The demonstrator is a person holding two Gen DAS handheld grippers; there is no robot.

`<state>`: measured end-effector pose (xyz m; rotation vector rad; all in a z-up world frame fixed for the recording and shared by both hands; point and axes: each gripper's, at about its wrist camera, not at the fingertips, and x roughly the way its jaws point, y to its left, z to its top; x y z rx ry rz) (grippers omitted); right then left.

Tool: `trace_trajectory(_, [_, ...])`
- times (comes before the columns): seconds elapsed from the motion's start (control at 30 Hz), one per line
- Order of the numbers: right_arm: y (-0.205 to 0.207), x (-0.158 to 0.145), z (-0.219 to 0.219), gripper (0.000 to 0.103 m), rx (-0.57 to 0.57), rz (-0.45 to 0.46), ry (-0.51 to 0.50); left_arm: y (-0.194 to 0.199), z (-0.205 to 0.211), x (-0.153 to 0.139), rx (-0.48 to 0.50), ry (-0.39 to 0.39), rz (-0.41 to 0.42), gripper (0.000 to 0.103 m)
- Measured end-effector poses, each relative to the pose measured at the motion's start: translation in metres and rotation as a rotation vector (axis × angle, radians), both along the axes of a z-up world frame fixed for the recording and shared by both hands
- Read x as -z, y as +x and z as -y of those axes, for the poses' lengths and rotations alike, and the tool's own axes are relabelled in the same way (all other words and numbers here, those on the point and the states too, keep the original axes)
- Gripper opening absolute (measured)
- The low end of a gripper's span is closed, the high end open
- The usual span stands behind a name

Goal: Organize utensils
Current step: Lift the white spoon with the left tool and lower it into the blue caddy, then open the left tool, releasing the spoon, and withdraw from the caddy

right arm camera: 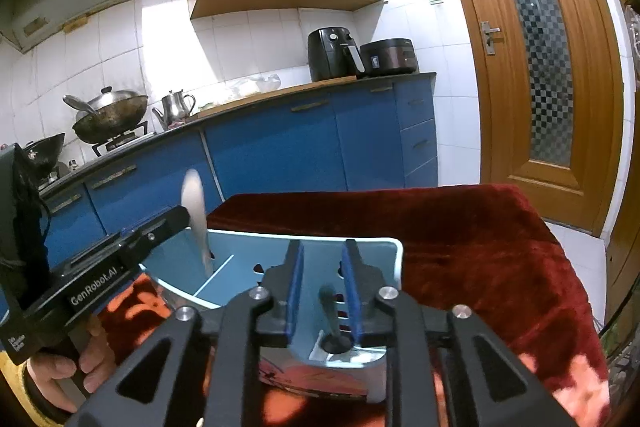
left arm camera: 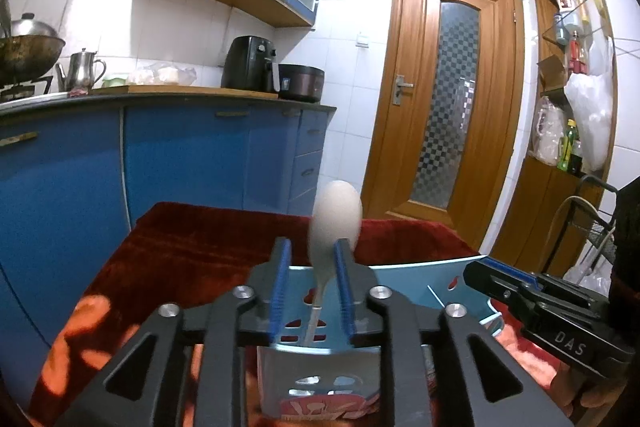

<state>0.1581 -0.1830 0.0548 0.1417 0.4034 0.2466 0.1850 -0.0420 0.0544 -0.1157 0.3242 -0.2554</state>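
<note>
The blue utensil holder is taken as the landmark: it stands on the red cloth, and both grippers are held just above its open top. A white spoon stands nearly upright in the holder's left compartment, handle down and bowl up, its long axis close to vertical with a slight lean. The spoon's neck lies between the blue pads of the left gripper, close against one pad, but the pads are seen standing apart and no press on the spoon can be made out, so the spoon is judged released into the holder, not gripped. Over the holder's right end, the right gripper is likewise seen with its pads apart; a dark-handled utensil rises from a round slot in the holder between them, blurred, its handle roughly upright and leaning a little toward the camera, and it appears not to be clamped. The left hand is nearer the spoon and the right hand nearer the dark utensil. The coming move is judged to turn on the upright axes: each gripper would need to be drawn back or lifted along the handle's line, since a sideways pull could tip the utensil or drag the holder across the cloth.
</note>
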Motion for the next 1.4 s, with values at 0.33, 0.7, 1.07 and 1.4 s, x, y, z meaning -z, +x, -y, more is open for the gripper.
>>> trace_trajectory(0.33, [-0.013, -0.01, -0.004, 0.026, 0.0, 0.022, 0.008, -0.011, -0.001, -0.005, 0.011, 0.011, -0.026, 0.029])
trace_trajectory(0.7, [-0.047, -0.024, 0.002, 0.032, 0.015, 0.012, 0.056, -0.031, -0.013, -0.01, 0.016, 0.004, -0.08, 0.029])
trace_trajectory(1.07, [-0.089, -0.028, -0.011, 0.033, 0.045, -0.065, -0.002, -0.068, -0.025, -0.015, 0.039, 0.044, -0.128, 0.029])
trace_trajectory(1.4, [-0.121, -0.024, -0.011, 0.032, 0.052, -0.158, 0.005, -0.098, -0.034, -0.01, 0.054, 0.1, -0.225, 0.029])
